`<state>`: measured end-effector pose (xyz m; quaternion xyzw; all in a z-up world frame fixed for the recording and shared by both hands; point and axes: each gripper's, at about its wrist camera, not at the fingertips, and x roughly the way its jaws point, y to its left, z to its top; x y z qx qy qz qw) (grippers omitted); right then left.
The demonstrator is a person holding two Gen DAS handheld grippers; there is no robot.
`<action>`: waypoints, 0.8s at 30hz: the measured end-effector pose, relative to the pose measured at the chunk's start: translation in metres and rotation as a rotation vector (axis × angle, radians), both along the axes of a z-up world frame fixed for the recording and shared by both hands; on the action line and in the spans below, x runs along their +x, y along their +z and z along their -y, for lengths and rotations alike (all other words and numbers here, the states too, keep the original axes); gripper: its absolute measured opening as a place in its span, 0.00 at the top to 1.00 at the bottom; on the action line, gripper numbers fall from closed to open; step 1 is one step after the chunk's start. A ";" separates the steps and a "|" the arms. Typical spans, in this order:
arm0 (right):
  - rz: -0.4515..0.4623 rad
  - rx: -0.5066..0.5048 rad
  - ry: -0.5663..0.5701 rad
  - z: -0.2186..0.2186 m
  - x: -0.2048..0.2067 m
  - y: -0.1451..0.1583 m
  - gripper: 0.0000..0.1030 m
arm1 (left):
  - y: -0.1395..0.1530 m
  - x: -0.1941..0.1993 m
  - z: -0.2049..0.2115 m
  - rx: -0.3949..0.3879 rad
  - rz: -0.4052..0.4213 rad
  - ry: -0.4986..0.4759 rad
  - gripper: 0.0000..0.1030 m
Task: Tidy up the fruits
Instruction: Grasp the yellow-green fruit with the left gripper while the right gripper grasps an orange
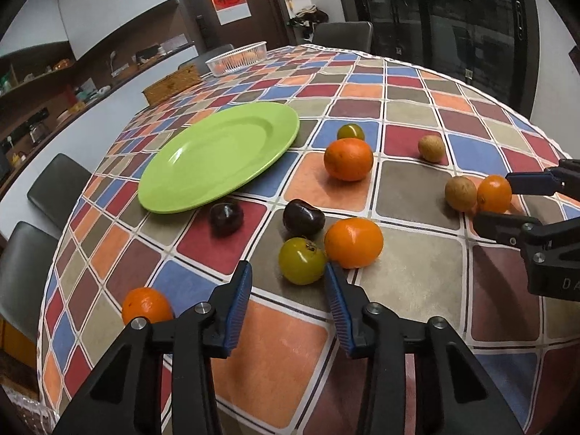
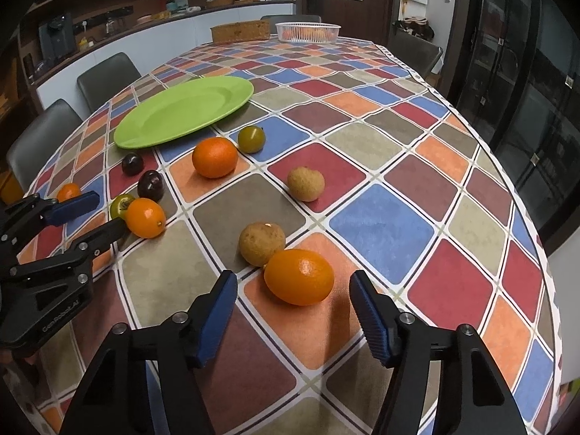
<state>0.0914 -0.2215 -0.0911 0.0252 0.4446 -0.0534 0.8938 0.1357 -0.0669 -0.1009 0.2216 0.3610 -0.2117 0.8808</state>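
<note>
Presently the right gripper (image 2: 293,284) is held with its blue pads (image 2: 369,311) spread wide, nothing clamped; a small orange fruit (image 2: 299,276) lies on the tablecloth (image 2: 380,224) between and just ahead of the tips. A tan round fruit (image 2: 261,243) is touching it on the far-left side. The left gripper (image 1: 288,279) is likewise spread and empty, with a green-yellow fruit (image 1: 301,261) just ahead of the gap and an orange (image 1: 353,242) pressed against that fruit beside the right-hand pad.

Judged step: each tool is being lined up on its nearest fruit for transfer to the green plate (image 1: 217,159), which stands bare toward the far left edge of the table.

For a sound grasp, the tips should be advanced until the widest part of the fruit sits between the pads, kept low to the cloth. Closure should be gentle; round fruit is expected to roll or squirt out. The touching neighbours may be nudged aside; that is tolerable if nothing is driven toward the table's edge.

Other fruit (two dark plums (image 1: 302,217), further oranges) lies scattered near the plate.
</note>
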 end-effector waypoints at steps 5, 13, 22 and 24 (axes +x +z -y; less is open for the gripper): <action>-0.004 0.005 -0.005 0.003 0.002 -0.002 0.41 | -0.002 0.006 0.003 -0.004 -0.008 -0.006 0.59; -0.015 0.030 -0.009 0.008 0.005 -0.005 0.49 | -0.003 0.011 0.007 -0.019 -0.034 0.001 0.68; 0.003 0.029 0.008 0.008 0.003 -0.005 0.61 | -0.003 0.010 0.007 -0.036 -0.041 0.027 0.72; 0.005 0.030 0.010 0.008 0.002 -0.005 0.61 | -0.002 0.007 0.006 -0.046 -0.042 0.038 0.73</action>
